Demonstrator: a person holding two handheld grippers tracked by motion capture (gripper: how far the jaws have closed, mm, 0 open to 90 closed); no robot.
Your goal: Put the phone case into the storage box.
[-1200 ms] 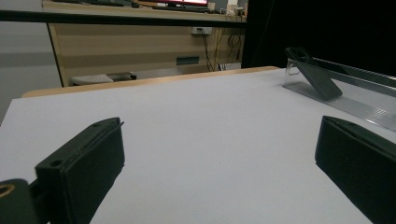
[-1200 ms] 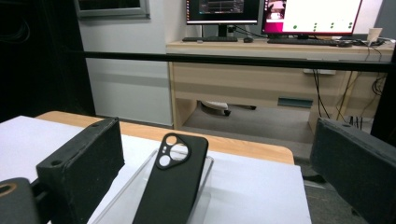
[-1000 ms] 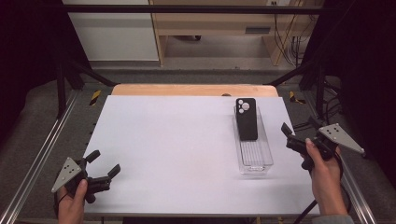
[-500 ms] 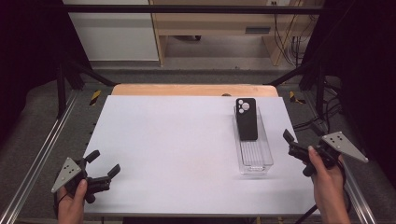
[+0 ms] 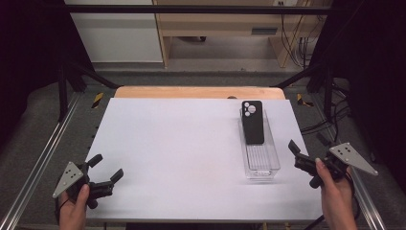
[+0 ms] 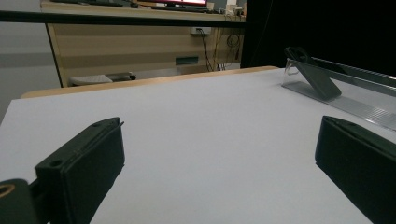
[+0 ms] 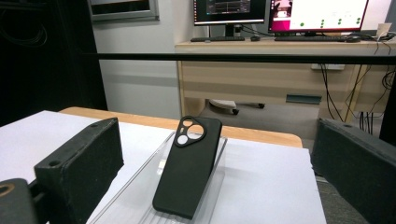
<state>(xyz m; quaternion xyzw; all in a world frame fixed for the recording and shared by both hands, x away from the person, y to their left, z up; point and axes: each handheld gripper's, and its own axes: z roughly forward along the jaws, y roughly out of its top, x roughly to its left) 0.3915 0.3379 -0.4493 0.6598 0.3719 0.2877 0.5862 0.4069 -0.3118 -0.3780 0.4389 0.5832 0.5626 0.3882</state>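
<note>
— So where's the black phone case (image 5: pixel 253 122)?
— Propped tilted in the clear tray (image 5: pixel 261 165), far end, table's right side.
— And the tools?
— Right gripper (image 5: pixel 302 165) just beside the tray, jaws spread, holding nothing; left gripper (image 5: pixel 106 168) likewise, well apart.

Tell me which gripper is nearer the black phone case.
Right. The right gripper sits just off the clear tray holding the phone case; the left gripper is across the table.

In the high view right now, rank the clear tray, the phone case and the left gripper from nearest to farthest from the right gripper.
1. Clear tray: just left of the right gripper.
2. Phone case: propped at the tray's far end.
3. Left gripper: across the table, near-left corner.
</note>
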